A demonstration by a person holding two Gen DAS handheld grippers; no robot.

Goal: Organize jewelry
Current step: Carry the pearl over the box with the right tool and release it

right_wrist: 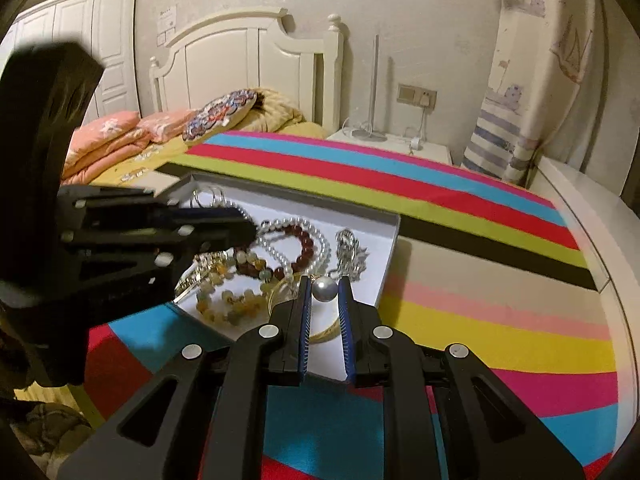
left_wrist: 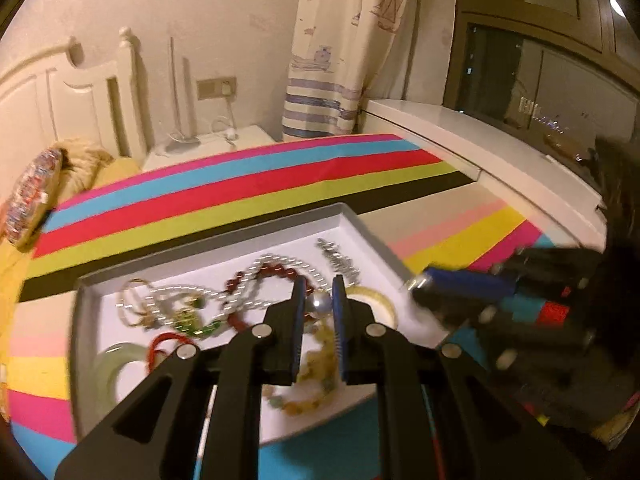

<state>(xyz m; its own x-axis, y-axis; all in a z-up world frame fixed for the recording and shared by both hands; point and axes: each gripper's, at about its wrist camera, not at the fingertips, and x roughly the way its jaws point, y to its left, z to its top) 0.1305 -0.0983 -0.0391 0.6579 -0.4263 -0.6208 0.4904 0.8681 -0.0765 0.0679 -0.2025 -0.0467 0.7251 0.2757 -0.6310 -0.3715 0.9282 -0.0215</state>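
A white shallow tray [left_wrist: 200, 244] [right_wrist: 304, 197] lies on the striped cloth, holding tangled jewelry. In it are a pearl necklace [left_wrist: 276, 260] [right_wrist: 320, 240], a dark red bead bracelet [right_wrist: 306, 240], a yellow bead bracelet [left_wrist: 316, 360] [right_wrist: 236, 304], a pale green bangle [left_wrist: 108, 364] and a silver chain [left_wrist: 338, 258] [right_wrist: 350, 252]. My left gripper [left_wrist: 318, 284] hangs over the tray, shut on a silver pearl [left_wrist: 319, 305]. My right gripper [right_wrist: 325, 280] is at the tray's near edge, shut on a second silver pearl [right_wrist: 325, 289]. Each view shows the other gripper: the right gripper [left_wrist: 416, 286], blurred, and the left gripper [right_wrist: 248, 230].
The striped cloth [left_wrist: 240, 184] [right_wrist: 480, 320] covers the table around the tray. Behind it stand a bed with a white headboard [right_wrist: 240, 52] and pillows, a white nightstand [right_wrist: 400, 144] and a curtain [left_wrist: 340, 40]. A white ledge [left_wrist: 480, 136] runs along the right.
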